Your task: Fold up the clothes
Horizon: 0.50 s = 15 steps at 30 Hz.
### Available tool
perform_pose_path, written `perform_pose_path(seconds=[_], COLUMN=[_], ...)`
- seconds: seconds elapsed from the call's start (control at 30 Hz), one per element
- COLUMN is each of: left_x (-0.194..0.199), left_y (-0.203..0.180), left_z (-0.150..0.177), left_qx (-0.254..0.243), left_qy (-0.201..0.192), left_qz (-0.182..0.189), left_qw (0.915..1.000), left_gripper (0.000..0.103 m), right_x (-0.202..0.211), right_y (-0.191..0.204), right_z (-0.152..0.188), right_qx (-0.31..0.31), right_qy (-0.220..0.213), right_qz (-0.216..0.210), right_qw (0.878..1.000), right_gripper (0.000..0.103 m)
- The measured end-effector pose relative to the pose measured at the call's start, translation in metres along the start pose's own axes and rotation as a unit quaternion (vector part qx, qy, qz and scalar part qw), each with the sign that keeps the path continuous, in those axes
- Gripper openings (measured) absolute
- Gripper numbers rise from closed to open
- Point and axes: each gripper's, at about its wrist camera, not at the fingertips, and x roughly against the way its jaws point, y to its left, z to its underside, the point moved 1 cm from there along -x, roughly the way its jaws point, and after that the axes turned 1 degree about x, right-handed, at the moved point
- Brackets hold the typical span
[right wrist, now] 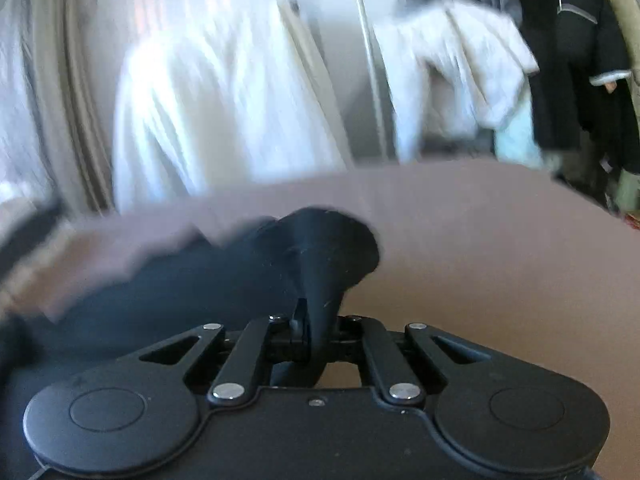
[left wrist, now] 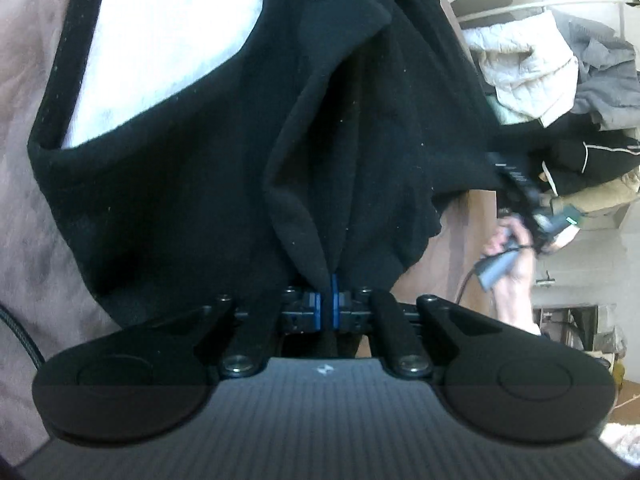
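Observation:
A black fleece garment (left wrist: 224,152) lies spread over a dusty-pink surface (left wrist: 28,128), with a white piece (left wrist: 160,40) showing beyond its curved edge. My left gripper (left wrist: 334,300) is shut on a pinched fold of this black cloth, blue pads pressed together around it. In the right wrist view my right gripper (right wrist: 316,332) is shut on another bunched corner of the black garment (right wrist: 332,252), which trails off to the left. The right gripper (left wrist: 520,184) also shows blurred in the left wrist view, held by a hand (left wrist: 512,256) at the garment's far edge.
A heap of white, grey and black clothes (left wrist: 560,92) is piled at the right of the left wrist view. White and dark garments (right wrist: 472,64) hang behind the pink surface (right wrist: 500,248) in the right wrist view, along with pale curtains (right wrist: 216,96). A cable (left wrist: 20,332) runs at lower left.

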Motion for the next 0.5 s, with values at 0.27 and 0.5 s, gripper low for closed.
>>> perform_pose_path(seconds=[0.27, 0.5], left_x=[-0.001, -0.001], left_y=[-0.018, -0.022], left_z=[0.001, -0.005], left_qx=[-0.070, -0.093], left_qy=[-0.032, -0.048], left_qz=[-0.023, -0.016], left_qw=[0.9968, 0.9944], left_gripper=[0.007, 0.016], right_x=[0.048, 0.125], right_y=[0.023, 0.082], right_z=[0.020, 0.050], right_qx=[0.005, 0.039], right_qy=[-0.004, 0.078], right_qz=[0.121, -0.349], right_qw=[0.993, 0.933], right_gripper=[0.045, 0.054])
